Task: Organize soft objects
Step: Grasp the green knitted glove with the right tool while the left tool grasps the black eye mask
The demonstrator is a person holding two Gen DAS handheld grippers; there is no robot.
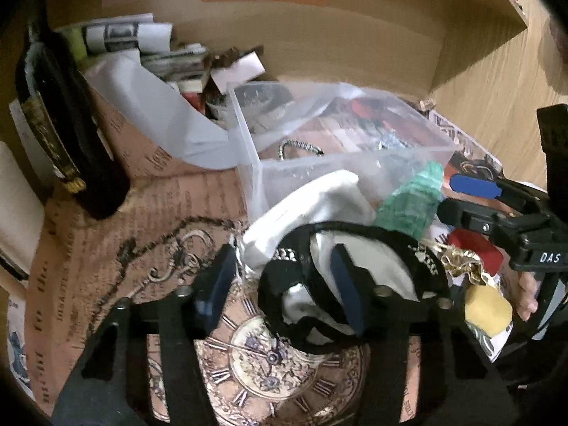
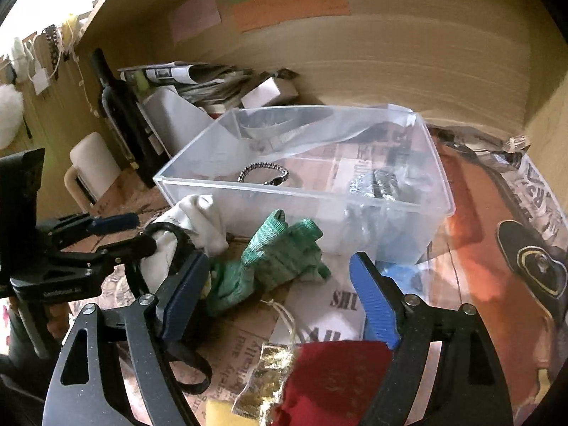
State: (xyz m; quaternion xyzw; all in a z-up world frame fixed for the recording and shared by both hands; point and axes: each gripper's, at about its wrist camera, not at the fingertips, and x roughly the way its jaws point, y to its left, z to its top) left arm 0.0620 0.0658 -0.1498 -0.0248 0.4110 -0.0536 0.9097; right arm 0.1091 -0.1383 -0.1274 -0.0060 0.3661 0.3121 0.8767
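Observation:
A clear plastic bin [image 1: 245, 149] [image 2: 440, 191] stands on a printed paper surface and holds a bracelet [image 2: 262, 174] and crumpled foil. In front of it lie a white cloth with black trim [image 1: 319, 206] [image 2: 202, 220] and a green knitted cloth [image 1: 408, 202] [image 2: 277, 259]. My left gripper [image 1: 284, 284] is open, its fingers on either side of the white cloth's black trim. My right gripper [image 2: 280, 294] is open, just in front of the green cloth, and also shows in the left wrist view [image 1: 458, 195]. A red cloth [image 2: 333, 383], gold fabric [image 2: 266, 372] and a yellow sponge [image 1: 486, 312] lie near.
A dark wine bottle [image 1: 67, 124] [image 2: 120, 113] stands at the left. Papers and small boxes [image 1: 149, 42] pile behind the bin against the wooden back wall. A white mug [image 2: 92, 170] sits at the left. A wooden side panel [image 1: 497, 81] rises at the right.

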